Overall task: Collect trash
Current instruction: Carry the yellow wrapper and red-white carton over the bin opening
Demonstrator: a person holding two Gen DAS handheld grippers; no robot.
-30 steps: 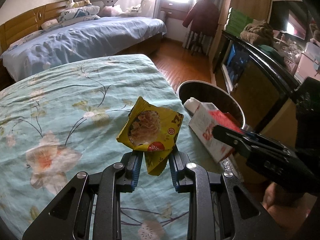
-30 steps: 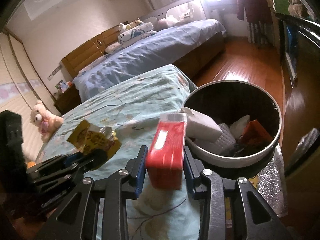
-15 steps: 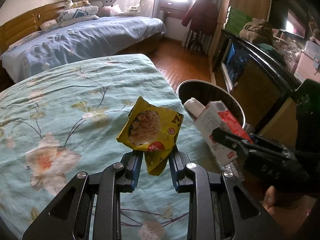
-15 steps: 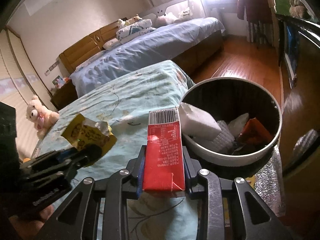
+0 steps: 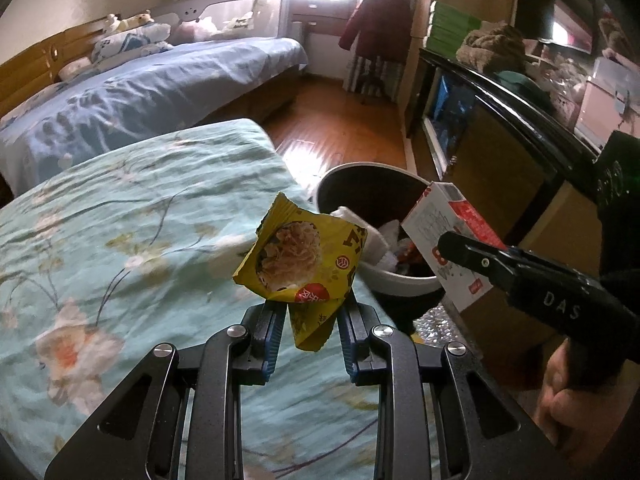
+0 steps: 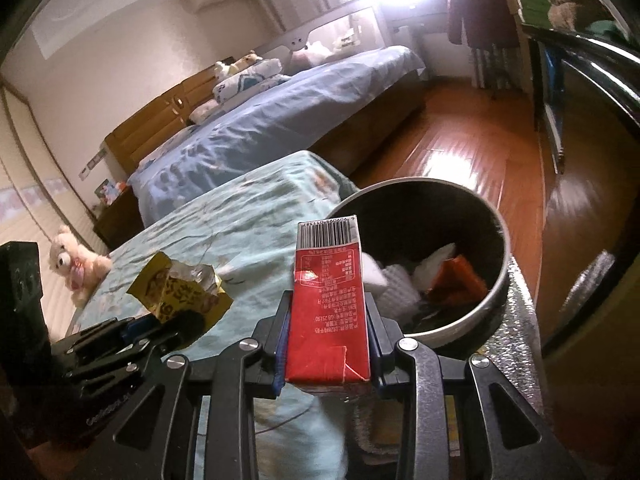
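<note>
My left gripper is shut on a crumpled yellow snack wrapper, held above the floral bedspread. That same wrapper and the left gripper show at the left of the right wrist view. My right gripper is shut on a red and white carton, held upright just short of the round trash bin. In the left wrist view the carton hangs over the bin's near rim. The bin holds white tissue and an orange wrapper.
A blue-covered bed lies beyond the floral one, with wooden floor between. A dark glossy cabinet stands right of the bin. A teddy bear sits at the far left. A person's hand grips the right tool.
Both grippers have moved toward the bin, which looks nearer and larger now. The carton was tipped up from a flatter lie to upright between the right fingers.
</note>
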